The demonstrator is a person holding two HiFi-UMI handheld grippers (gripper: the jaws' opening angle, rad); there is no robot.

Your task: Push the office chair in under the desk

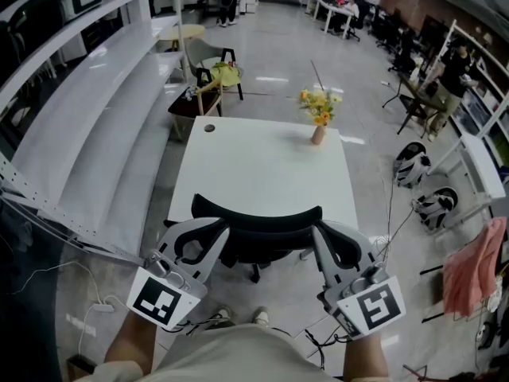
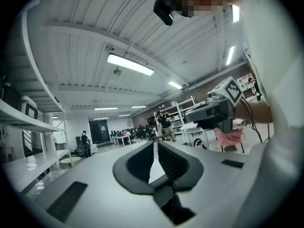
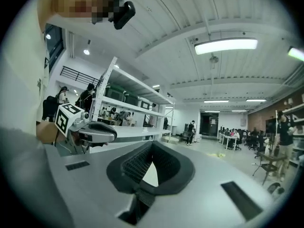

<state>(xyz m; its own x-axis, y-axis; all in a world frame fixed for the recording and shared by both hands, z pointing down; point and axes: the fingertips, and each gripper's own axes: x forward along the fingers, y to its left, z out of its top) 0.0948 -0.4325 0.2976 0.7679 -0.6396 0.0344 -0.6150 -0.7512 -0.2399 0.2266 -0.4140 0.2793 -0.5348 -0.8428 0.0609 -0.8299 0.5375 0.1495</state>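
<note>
In the head view a black office chair (image 1: 258,231) stands at the near edge of the white desk (image 1: 262,165), with its curved backrest toward me. My left gripper (image 1: 221,233) sits at the backrest's left end and my right gripper (image 1: 316,231) at its right end; I cannot tell whether they touch it. Seen in the left gripper view, the left gripper (image 2: 155,144) has its jaws together with only a thin slit and nothing between them. The right gripper (image 3: 152,144) is likewise shut and empty in its own view. Neither gripper view shows the chair.
A vase of yellow flowers (image 1: 318,132) stands at the desk's far right, and a cable hole (image 1: 209,128) is at its far left. White shelving (image 1: 87,134) runs along the left. A wooden chair (image 1: 211,78) is beyond the desk. Cables (image 1: 95,305) lie on the floor.
</note>
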